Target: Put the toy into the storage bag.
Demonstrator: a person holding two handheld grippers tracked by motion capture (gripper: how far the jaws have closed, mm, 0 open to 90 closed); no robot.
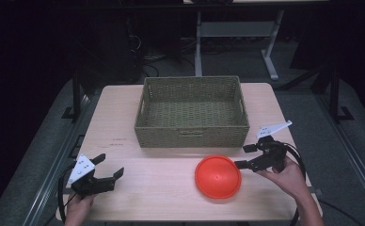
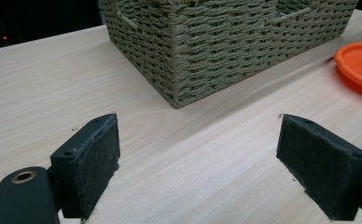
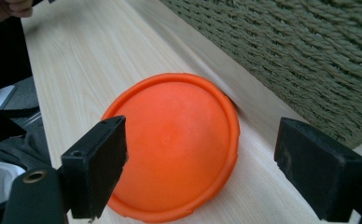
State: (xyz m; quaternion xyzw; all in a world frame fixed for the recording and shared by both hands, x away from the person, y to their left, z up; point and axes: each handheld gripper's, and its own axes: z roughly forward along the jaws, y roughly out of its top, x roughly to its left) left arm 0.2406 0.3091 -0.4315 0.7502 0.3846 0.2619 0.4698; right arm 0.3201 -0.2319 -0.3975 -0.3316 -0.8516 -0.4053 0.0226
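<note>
A round orange plate lies flat on the wooden table, close to the near edge; the plate is the thing to find places from. To the right of the plate, a hand holds the right gripper; its two black jaws are wide apart and hold nothing; one jaw tip is just beside the plate's right rim. In the right gripper view the plate shows between the spread jaws, with the left jaw partly over its rim; I cannot tell if it touches. Far to the left of the plate, near the table's left corner, another hand holds the left gripper; its jaws are also wide apart with only bare table between them. Behind the plate, farther from the person, sits a woven basket; its front wall is near the plate but does not touch it; the basket looks empty inside.
</note>
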